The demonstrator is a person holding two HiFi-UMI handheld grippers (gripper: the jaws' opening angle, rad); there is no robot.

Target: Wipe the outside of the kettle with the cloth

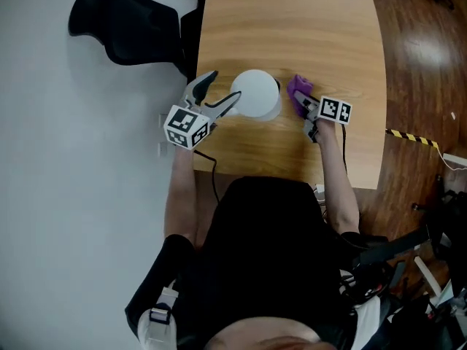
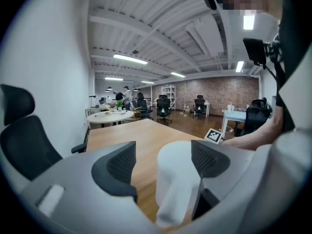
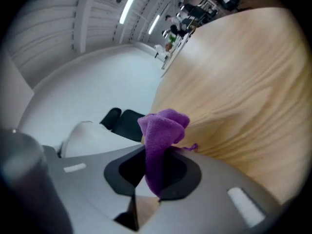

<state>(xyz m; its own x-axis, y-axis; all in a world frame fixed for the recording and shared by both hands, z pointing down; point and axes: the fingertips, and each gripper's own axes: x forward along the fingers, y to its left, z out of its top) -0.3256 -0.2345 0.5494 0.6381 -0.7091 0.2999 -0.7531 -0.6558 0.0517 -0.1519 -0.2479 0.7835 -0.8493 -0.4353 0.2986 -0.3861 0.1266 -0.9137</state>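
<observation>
1. Kettle [image 1: 255, 93]: white and upright on the wooden worktop [image 1: 306, 20], near the person's edge, with a claw on either side of it.
2. The left claw [image 1: 225, 86] is spread wide. The left gripper view shows the kettle's body [image 2: 175, 179] between its jaws, close against the right-hand pad, while bare wood shows between it and the other pad. This looks like a brace in waiting, placed to clamp and steady the kettle but not closed on it.
3. The right claw [image 1: 306, 106] is pinched tight on a purple cloth [image 1: 299, 87], which bunches out beyond the tips. With that wad free in front, fabric rather than hard jaws would meet the kettle.
4. The cloth sits just beside the kettle's right flank; I cannot tell whether it touches. Wiping seems about to start.
</observation>
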